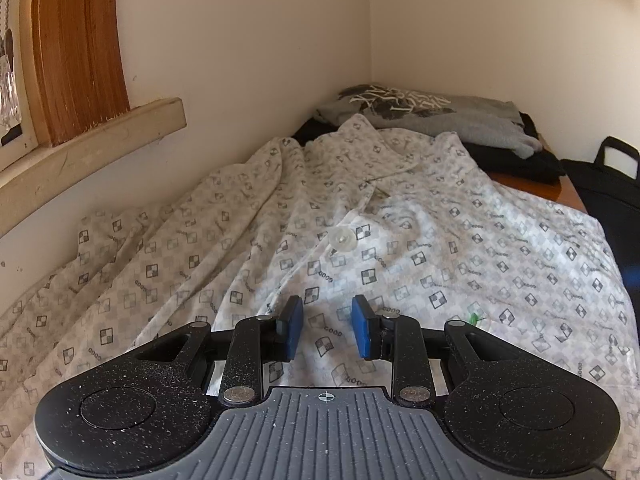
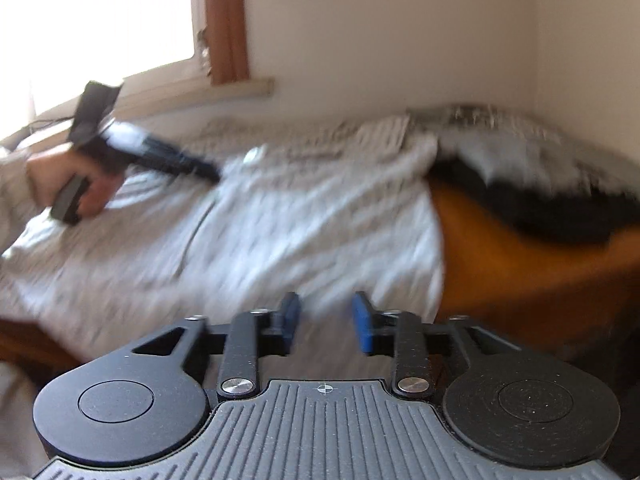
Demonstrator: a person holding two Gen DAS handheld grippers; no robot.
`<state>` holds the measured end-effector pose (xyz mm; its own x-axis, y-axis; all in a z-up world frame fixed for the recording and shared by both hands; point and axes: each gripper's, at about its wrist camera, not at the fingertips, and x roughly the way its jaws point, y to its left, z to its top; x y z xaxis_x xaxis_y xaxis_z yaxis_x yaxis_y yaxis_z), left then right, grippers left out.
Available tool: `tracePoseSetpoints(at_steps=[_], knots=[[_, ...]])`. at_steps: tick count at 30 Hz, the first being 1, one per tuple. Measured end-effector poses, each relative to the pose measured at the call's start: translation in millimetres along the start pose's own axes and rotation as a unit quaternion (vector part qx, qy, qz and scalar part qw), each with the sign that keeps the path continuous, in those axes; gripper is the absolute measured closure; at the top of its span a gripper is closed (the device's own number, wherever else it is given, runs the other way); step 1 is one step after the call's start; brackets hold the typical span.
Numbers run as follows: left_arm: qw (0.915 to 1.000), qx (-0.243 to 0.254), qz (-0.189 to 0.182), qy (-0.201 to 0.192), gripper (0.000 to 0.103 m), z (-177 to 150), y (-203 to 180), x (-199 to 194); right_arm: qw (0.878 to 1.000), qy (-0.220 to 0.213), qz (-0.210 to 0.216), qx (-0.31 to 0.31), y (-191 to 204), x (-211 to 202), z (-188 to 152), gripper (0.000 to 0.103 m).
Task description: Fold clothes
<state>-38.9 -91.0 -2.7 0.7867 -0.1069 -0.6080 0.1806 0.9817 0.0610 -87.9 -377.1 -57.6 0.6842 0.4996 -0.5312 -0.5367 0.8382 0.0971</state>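
Left wrist view: patterned shirt (image 1: 360,240) spread across the middle of the frame, collar toward the upper centre, one side bunched in ridges against the wall (image 1: 240,60) at left. Left gripper (image 1: 327,330) low in the frame, blue pads apart with only flat cloth showing in the gap; released, pinching nothing. Stack of folded clothes (image 1: 440,120) in the far corner, upper right, grey on top of black. Bare wooden table (image 1: 560,190) showing at the right edge beyond the shirt.

Right wrist view: heavily blurred. Right gripper (image 2: 326,320) at lower centre over the near hem of the shirt (image 2: 280,232), pads apart, nothing visibly between them; looks released, though blur hides whether cloth is touched. Hand (image 2: 76,184) with the other gripper at middle left, resting above the shirt.

Judged progress: earlier garments apparently finished and stacked; this shirt laid out and not yet folded. Sides, sleeves and lengthwise folds all left to do.
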Motion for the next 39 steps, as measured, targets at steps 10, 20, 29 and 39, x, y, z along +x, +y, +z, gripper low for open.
tracePoseSetpoints(at_steps=[10, 20, 29, 39], knots=[[1.0, -0.001, 0.0, 0.0, 0.072, 0, 1, 0, 0.998, 0.045, 0.04, 0.009, 66, 18, -58, 0.037], [1.0, -0.004, -0.004, 0.001, 0.072, 0, 1, 0, 0.997, 0.062, -0.01, 0.046, 51, 51, -92, 0.096], [1.0, 0.004, 0.003, 0.003, 0.072, 1, -4, -2, 0.997, -0.071, 0.002, 0.023, 28, -88, 17, 0.097], [0.9953, -0.036, -0.025, -0.086, 0.053, 12, -45, -109, 0.99, -0.114, 0.05, -0.071, 57, -64, 106, 0.097]])
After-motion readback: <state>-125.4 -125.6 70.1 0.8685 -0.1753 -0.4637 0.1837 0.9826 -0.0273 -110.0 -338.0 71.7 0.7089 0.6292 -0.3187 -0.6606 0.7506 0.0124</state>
